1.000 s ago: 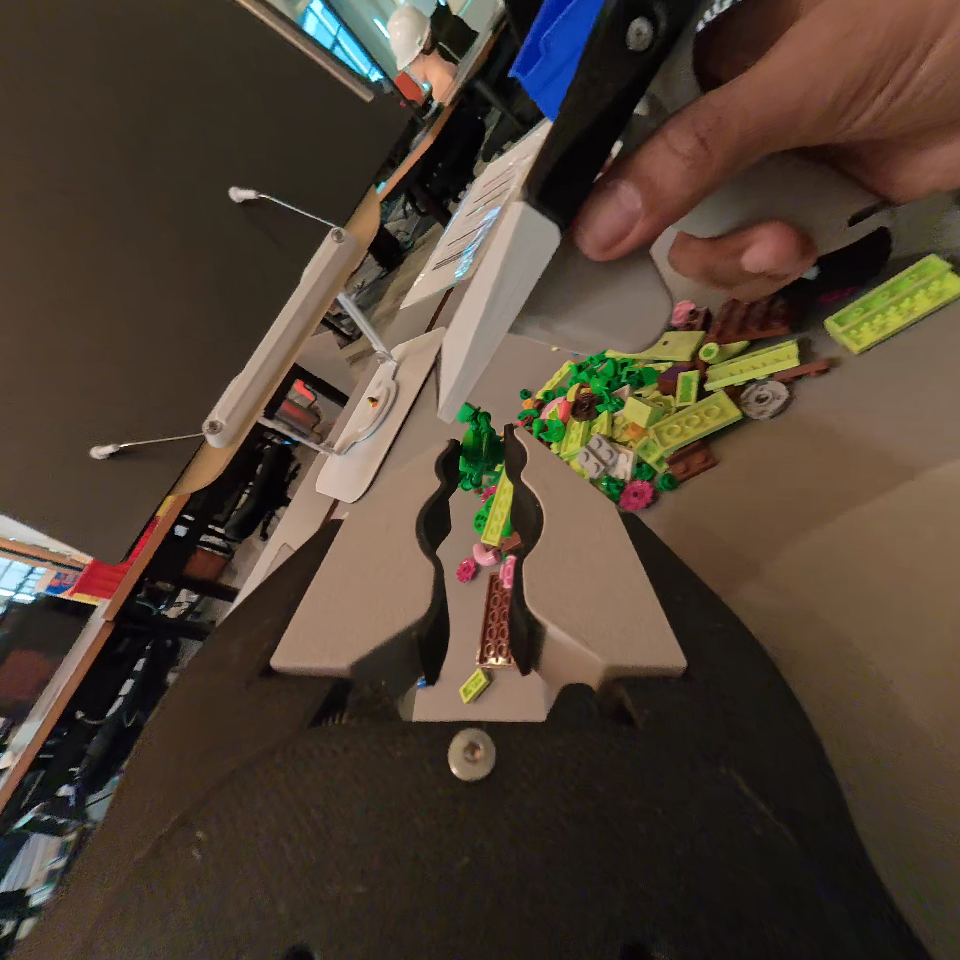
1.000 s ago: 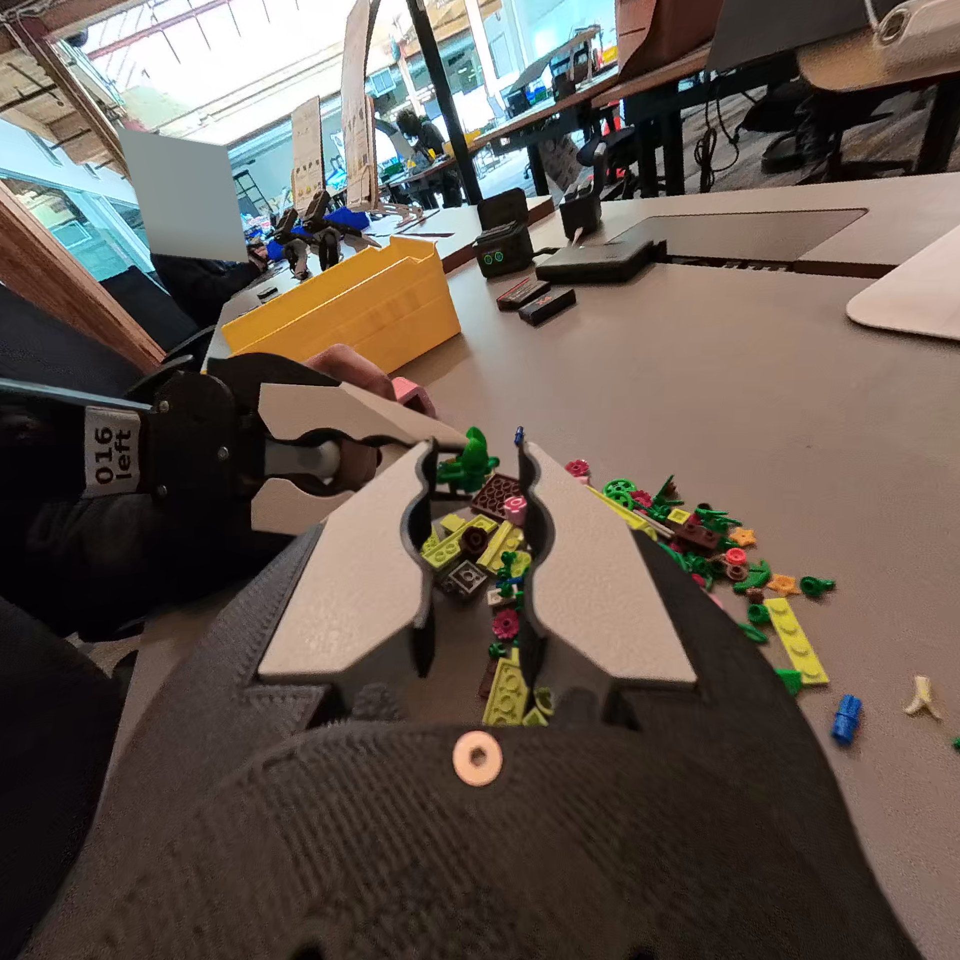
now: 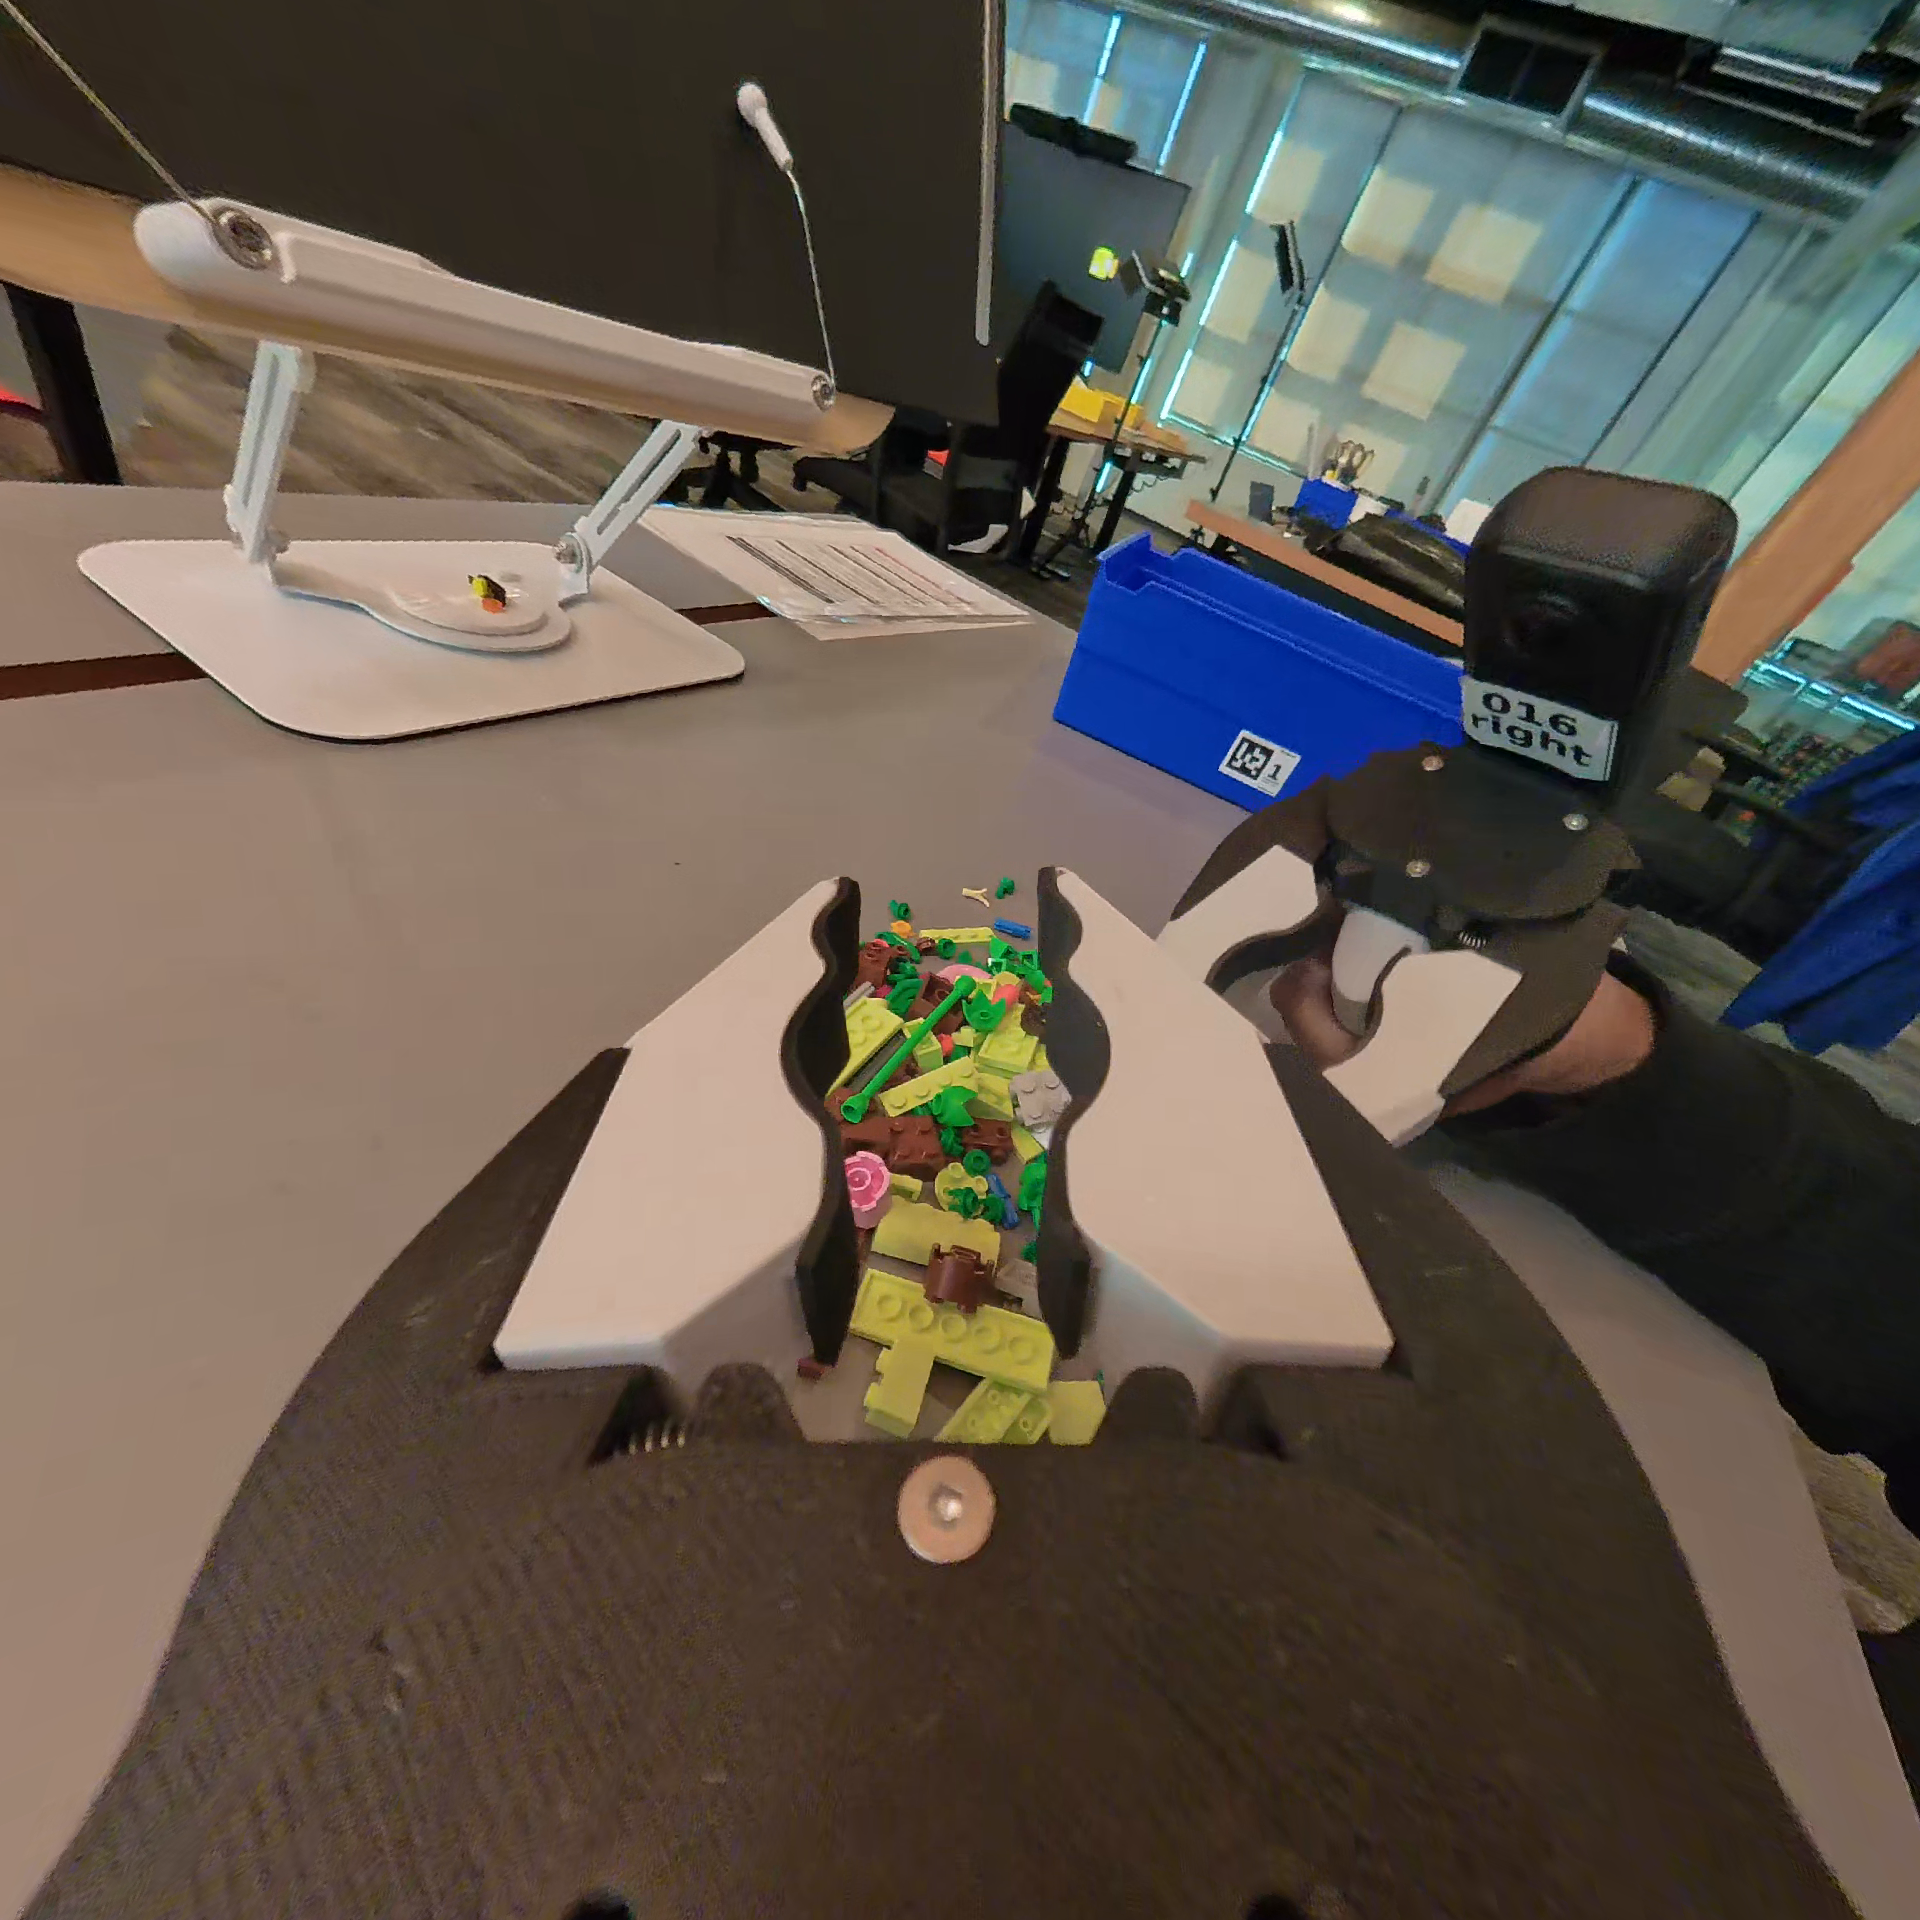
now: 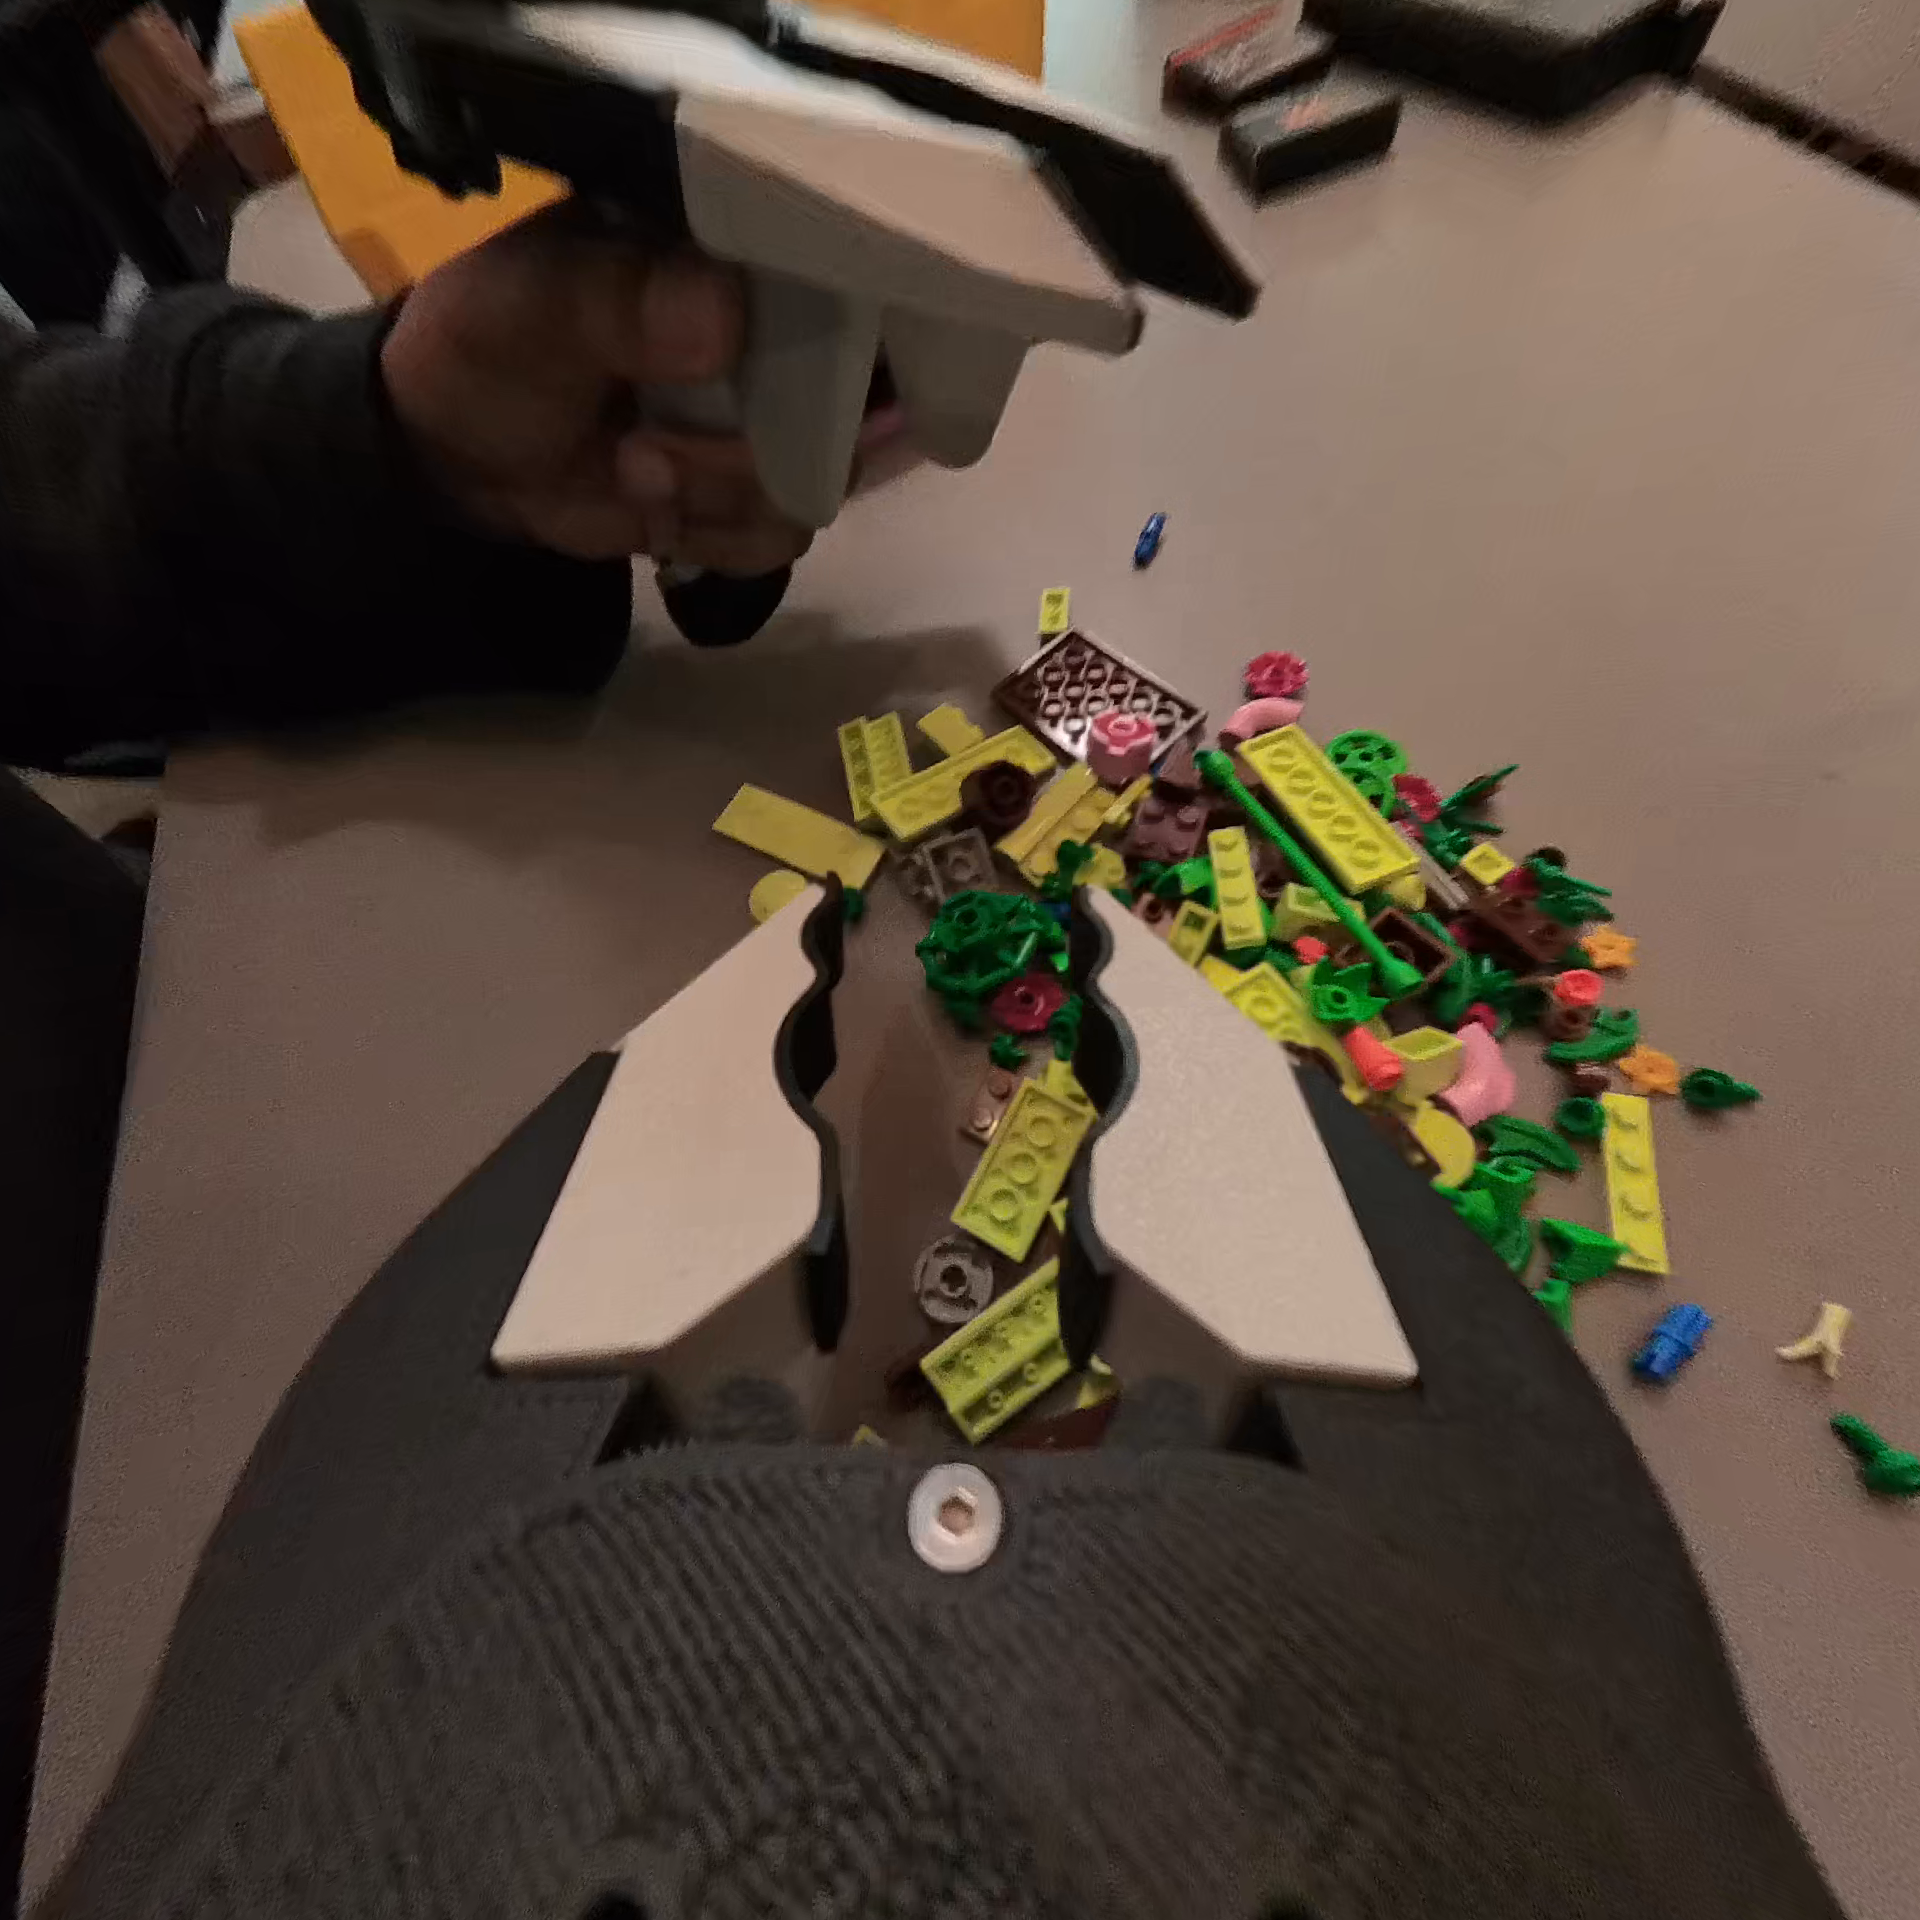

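Observation:
A pile of small toy bricks [image 4: 1247, 883], lime, green, brown and pink, lies on the grey table [image 4: 416, 987]. My right gripper [image 4: 956, 914] is open and empty, tilted down over the pile's left edge, with a lime plate [image 4: 1023, 1164] and a grey round piece [image 4: 951, 1278] showing between its fingers. My left gripper [image 3: 945, 904] is open and empty, held level above the pile [image 3: 935, 1091], with a green rod [image 3: 904, 1049] showing between its fingers. Each gripper, held in a hand, shows in the other's view: the right one [image 3: 1288, 997] and the left one [image 4: 1174, 281].
A white laptop stand [image 3: 416, 644] and a sleeved paper sheet [image 3: 852, 582] are at the back of the table. A blue bin [image 3: 1226, 675] stands at the right. A yellow bin [image 4: 353, 177] and black boxes [image 4: 1309, 125] are beyond the left hand. Loose pieces [image 4: 1668, 1340] lie right of the pile.
My left gripper has turned from tilted to level and drawn back above the pile. My right gripper has tipped down over the pile. Both jaws stand a little wider.

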`<state>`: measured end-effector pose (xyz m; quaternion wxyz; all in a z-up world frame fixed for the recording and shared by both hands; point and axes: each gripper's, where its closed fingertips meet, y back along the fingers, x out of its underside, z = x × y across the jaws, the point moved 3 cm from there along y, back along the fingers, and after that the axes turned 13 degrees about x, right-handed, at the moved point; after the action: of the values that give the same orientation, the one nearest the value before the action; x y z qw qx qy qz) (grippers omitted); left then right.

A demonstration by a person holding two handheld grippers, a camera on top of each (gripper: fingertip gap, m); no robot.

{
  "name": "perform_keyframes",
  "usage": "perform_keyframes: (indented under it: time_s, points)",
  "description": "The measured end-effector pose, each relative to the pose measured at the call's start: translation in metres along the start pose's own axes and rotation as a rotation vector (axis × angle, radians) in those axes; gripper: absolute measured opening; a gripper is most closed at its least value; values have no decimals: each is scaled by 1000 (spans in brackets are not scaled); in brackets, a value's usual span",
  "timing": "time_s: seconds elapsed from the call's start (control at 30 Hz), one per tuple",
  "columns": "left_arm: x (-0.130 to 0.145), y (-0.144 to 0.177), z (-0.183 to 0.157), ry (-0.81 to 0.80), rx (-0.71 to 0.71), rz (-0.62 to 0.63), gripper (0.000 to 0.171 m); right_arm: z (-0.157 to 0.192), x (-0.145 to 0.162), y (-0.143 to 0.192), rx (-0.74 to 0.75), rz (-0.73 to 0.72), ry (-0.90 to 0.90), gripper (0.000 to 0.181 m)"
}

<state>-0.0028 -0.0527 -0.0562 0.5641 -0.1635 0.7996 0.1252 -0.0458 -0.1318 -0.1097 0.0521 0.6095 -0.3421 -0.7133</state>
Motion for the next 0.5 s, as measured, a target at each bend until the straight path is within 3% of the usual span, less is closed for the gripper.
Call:
perform_keyframes:
  time_s: [0.17, 0.37, 0.47, 0.5]
  points:
    - [2, -2, -3, -35, 2, 33, 28, 1, 15, -13, 108, 104, 157, 42]
    - [7, -5, -7, -70, 7, 72, 27, 4, 18, -18, 166, 128, 262, 24]
    - [1, -4, -3, -64, -28, 27, 72, 1, 9, -12, 207, 71, 285, 24]
    - [-2, -2, -3, -53, -23, 4, 80, -1, 4, -9, 227, 38, 291, 24]
